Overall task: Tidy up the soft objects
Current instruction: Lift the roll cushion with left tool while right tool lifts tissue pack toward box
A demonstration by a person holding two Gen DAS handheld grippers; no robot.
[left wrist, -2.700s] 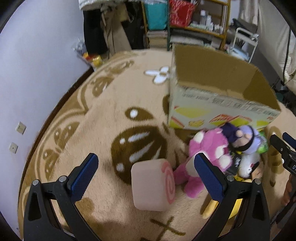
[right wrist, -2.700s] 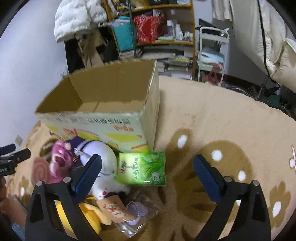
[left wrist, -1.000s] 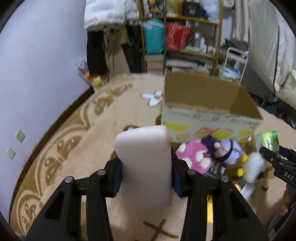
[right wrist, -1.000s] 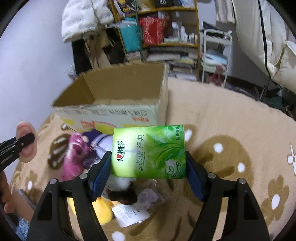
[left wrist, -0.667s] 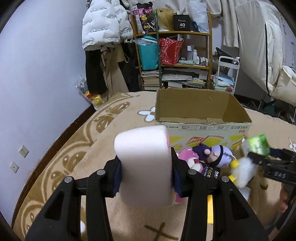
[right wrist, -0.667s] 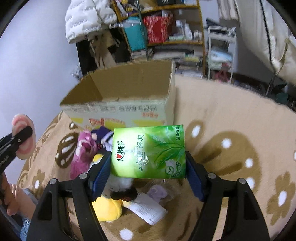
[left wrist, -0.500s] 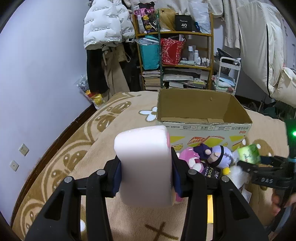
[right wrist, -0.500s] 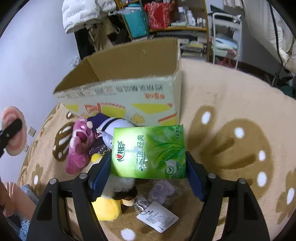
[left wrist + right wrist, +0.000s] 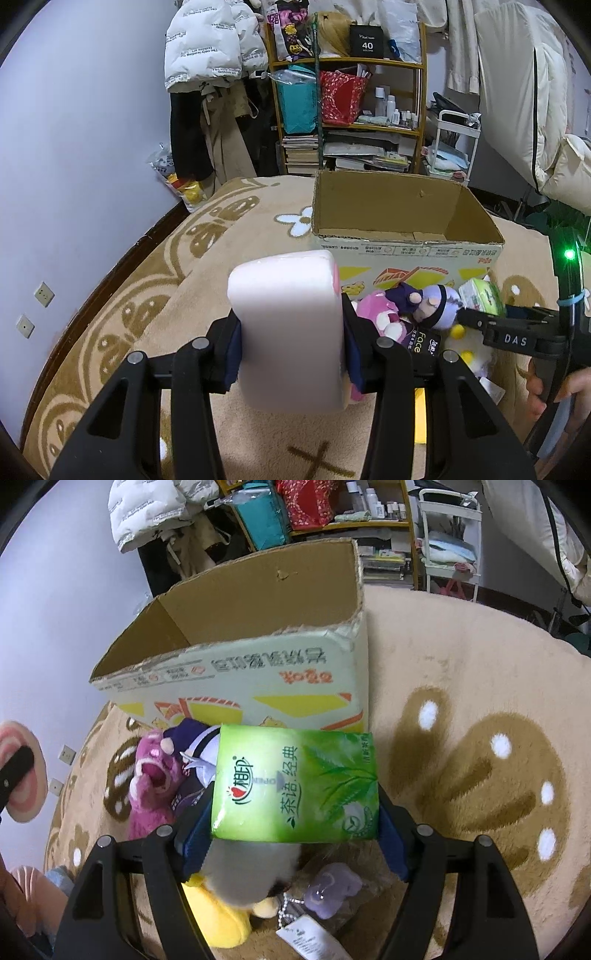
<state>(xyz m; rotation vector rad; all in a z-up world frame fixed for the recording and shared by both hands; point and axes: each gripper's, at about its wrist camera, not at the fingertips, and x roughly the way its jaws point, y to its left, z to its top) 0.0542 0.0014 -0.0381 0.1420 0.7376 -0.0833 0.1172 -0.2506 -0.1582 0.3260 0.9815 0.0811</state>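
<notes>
Fingers of left gripper (image 9: 291,328) clenched on pink roll cushion (image 9: 288,325), held above rug (image 9: 155,295). Right gripper (image 9: 295,812) fingers clamped on green tissue pack (image 9: 295,786), flat sides against pads. Beyond: pink plush (image 9: 151,786), purple-hat doll (image 9: 432,304), yellow plush (image 9: 218,919) heaped on rug against near wall of cardboard box (image 9: 402,251). Box interior looks bare — judged early stage; both held items plus heap left to box.
</notes>
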